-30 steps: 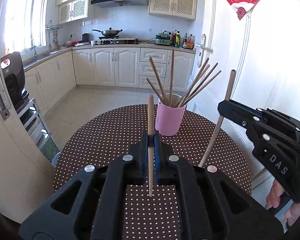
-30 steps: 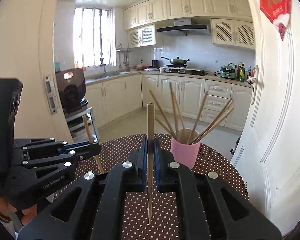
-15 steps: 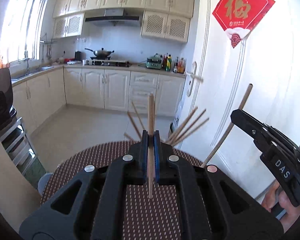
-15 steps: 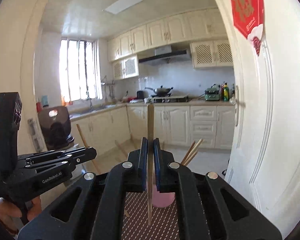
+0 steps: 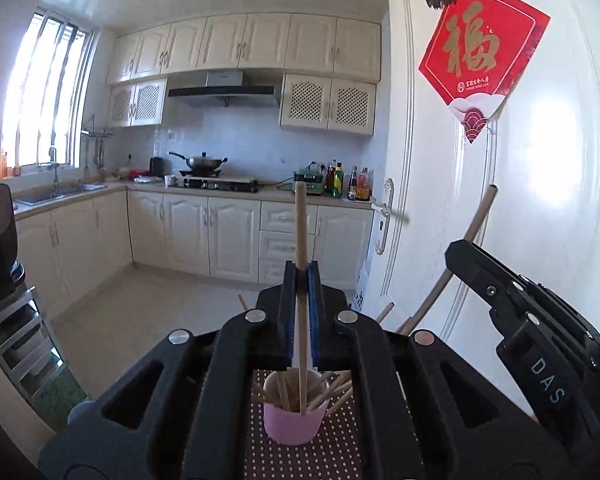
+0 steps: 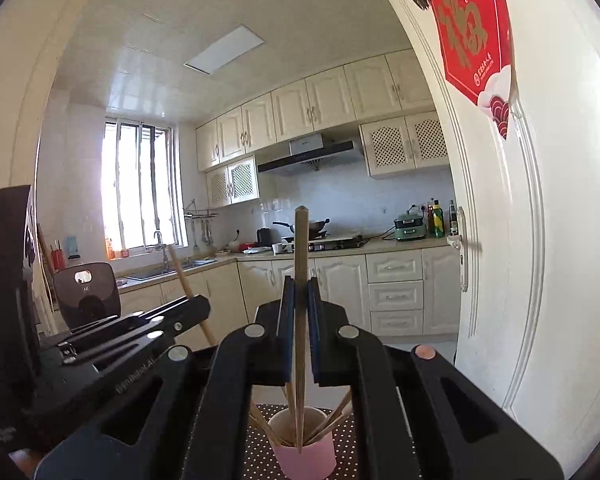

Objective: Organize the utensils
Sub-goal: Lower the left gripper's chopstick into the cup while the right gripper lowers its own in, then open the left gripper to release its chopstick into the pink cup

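A: Why is each gripper carrying its chopstick upright?

B: Probably so the tips drop straight in. The left gripper [image 5: 300, 312] is keeping its jaws clamped on a wooden chopstick [image 5: 301, 240], whose lower end is hanging over the pink cup [image 5: 294, 420]. The right gripper [image 6: 300, 320] is gripping its own chopstick [image 6: 300, 264] the same way, above that cup [image 6: 304, 452]

A: And the cup?

B: It is standing on the brown polka-dot surface [image 5: 340, 452], already bristling with chopsticks leaning outward

A: The room?

B: A sunlit kitchen is showing behind: cream cabinets, a wok [image 5: 204, 161] on the stove, a white door [image 5: 500, 240] bearing a red paper decoration [image 5: 482, 52]
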### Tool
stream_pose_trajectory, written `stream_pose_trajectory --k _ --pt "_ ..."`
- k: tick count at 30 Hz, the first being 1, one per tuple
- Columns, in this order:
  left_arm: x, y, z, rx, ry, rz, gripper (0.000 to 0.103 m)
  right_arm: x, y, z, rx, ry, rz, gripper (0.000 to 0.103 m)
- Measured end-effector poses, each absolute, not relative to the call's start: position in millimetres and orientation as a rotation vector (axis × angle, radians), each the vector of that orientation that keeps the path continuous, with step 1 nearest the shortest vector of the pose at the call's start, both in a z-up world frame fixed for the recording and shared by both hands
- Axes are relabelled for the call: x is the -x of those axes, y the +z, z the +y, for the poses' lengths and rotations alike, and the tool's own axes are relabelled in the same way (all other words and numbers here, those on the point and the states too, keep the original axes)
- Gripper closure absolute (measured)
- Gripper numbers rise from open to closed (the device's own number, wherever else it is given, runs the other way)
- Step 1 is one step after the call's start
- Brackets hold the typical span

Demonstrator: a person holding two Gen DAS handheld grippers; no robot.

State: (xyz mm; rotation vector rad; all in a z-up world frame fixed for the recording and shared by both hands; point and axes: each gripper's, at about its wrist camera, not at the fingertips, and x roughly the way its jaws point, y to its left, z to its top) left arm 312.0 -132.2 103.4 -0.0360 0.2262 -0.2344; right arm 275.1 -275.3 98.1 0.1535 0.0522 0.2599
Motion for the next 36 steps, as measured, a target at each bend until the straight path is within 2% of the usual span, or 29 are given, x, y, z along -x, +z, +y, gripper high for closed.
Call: stream_pose_trajectory --k 8,16,36 --pt "-330.6 83.4 -146.6 -0.007 -0.238 0.190 0.097 -284.9 85.6 -268.4 -0.121 0.251 0.030 0.098" --pt "-336.0 89.6 -147.2 0.004 -0.235 0.147 0.097 -297.9 79.5 -273.2 -0.150 0.266 0.060 0.098" --pt "-339.7 65.6 -144.1 -0.002 -0.238 0.182 0.097 -307.4 66.1 -276.2 -0.179 0.299 0.140 0.098"
